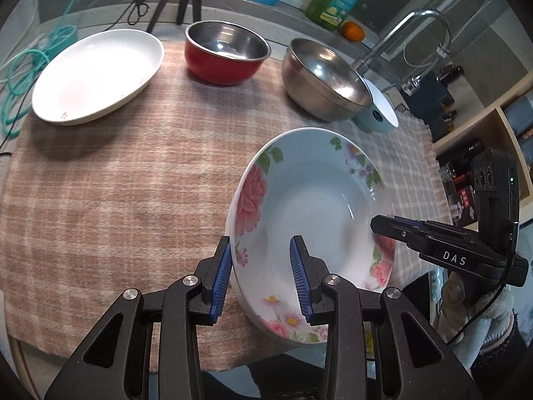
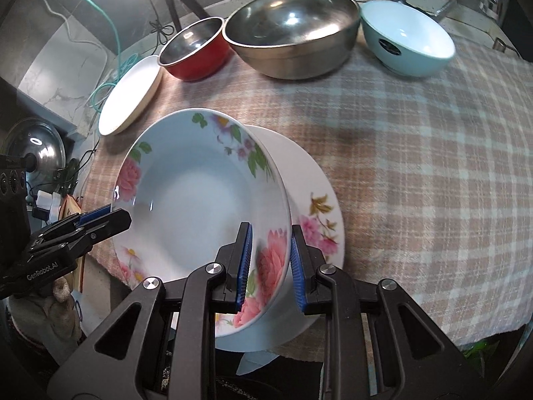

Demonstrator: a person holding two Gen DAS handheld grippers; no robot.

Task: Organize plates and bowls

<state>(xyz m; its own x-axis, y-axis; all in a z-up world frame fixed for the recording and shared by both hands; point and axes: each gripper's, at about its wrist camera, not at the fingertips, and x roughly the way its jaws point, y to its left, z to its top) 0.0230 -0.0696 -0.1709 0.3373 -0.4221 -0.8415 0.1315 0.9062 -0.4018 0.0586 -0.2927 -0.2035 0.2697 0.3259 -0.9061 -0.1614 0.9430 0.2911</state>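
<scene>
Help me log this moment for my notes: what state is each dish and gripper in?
Floral bowl: lifted, tilted, gripped on opposite rims.
Left gripper: shut on its rim.
Right gripper: shut on its rim.
Floral plate: flat beneath the bowl.
White plate: empty.
Red bowl: upright, empty.
Steel bowl: upright, empty.
Blue bowl: upright, empty.

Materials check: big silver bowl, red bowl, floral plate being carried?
Big silver bowl: looks like stainless steel, brushed, with mirror-like glints. Red bowl: steel inside, glossy red coating outside, probably enamel or paint. Floral plate: likely glazed ceramic or melamine; glossy white with printed flowers.
</scene>
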